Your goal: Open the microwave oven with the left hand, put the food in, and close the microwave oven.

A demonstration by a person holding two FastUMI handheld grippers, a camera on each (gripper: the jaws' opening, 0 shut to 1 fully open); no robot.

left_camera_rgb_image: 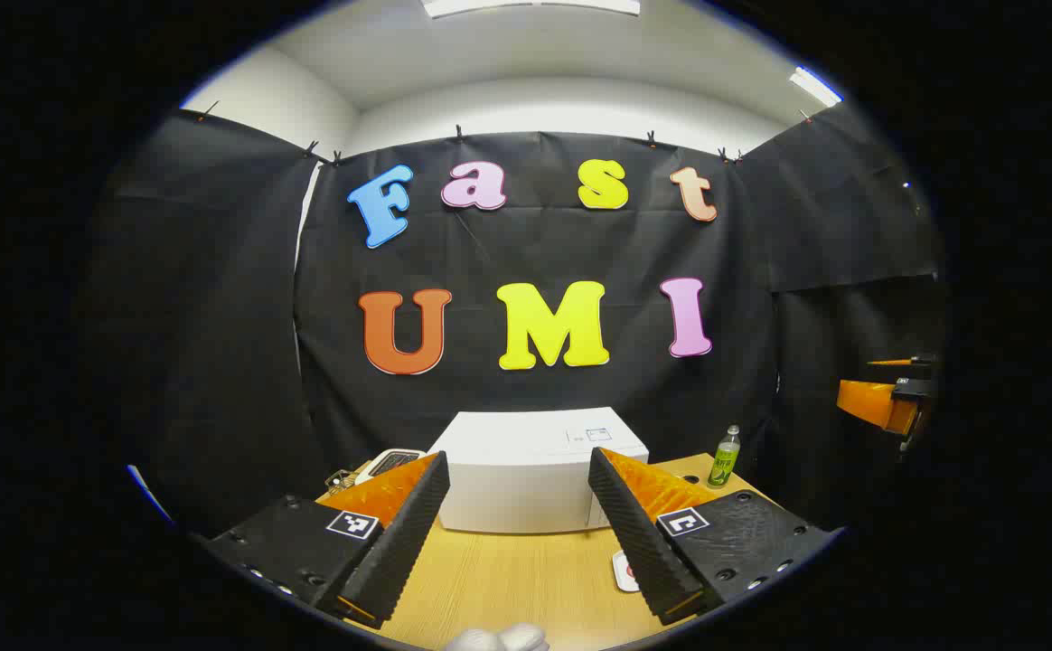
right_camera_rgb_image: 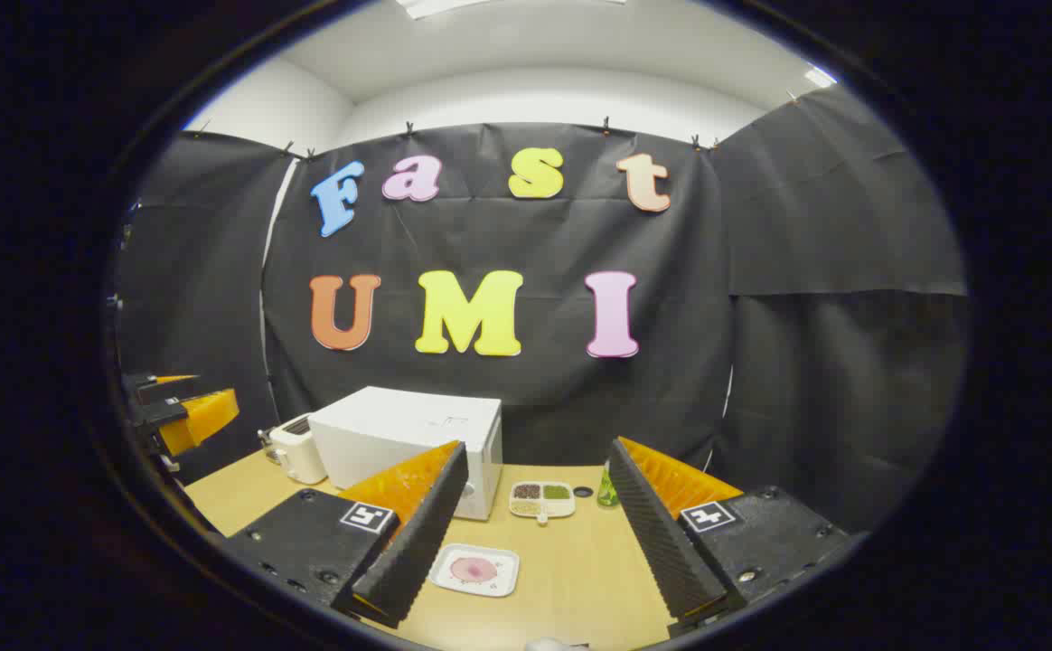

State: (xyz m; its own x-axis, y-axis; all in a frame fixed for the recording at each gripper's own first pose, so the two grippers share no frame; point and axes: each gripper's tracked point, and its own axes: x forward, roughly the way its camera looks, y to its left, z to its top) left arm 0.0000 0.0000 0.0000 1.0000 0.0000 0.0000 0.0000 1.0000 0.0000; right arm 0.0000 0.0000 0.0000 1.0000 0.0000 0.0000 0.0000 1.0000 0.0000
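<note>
**Door still shut, both tools up and empty**

I hold my left tool (left_camera_rgb_image: 519, 533) wide, nothing between its fingers, above the near edge of the counter (left_camera_rgb_image: 508, 579). The microwave (left_camera_rgb_image: 535, 470) sits straight ahead at twelve o'clock, well apart from the tips, and its door looks closed. To do the opening well, I judge I should bring the left tool down and forward, find the door's edge or handle, which I cannot make out from here, then narrow onto it and swing along the hinge arc rather than tug straight back, so the light box does not slide.

My right tool (right_camera_rgb_image: 535, 533) is also wide and holds nothing.

The left gripper view gives the microwave head-on, with a green bottle (left_camera_rgb_image: 724, 457) at two o'clock. In the right gripper view I see the oven from its side at eleven o'clock, a toaster (right_camera_rgb_image: 298, 452) left of it, the food plate (right_camera_rgb_image: 475, 570) lying on the counter between my fingers at six o'clock, and a divided tray (right_camera_rgb_image: 542, 498) just beyond it.
</note>
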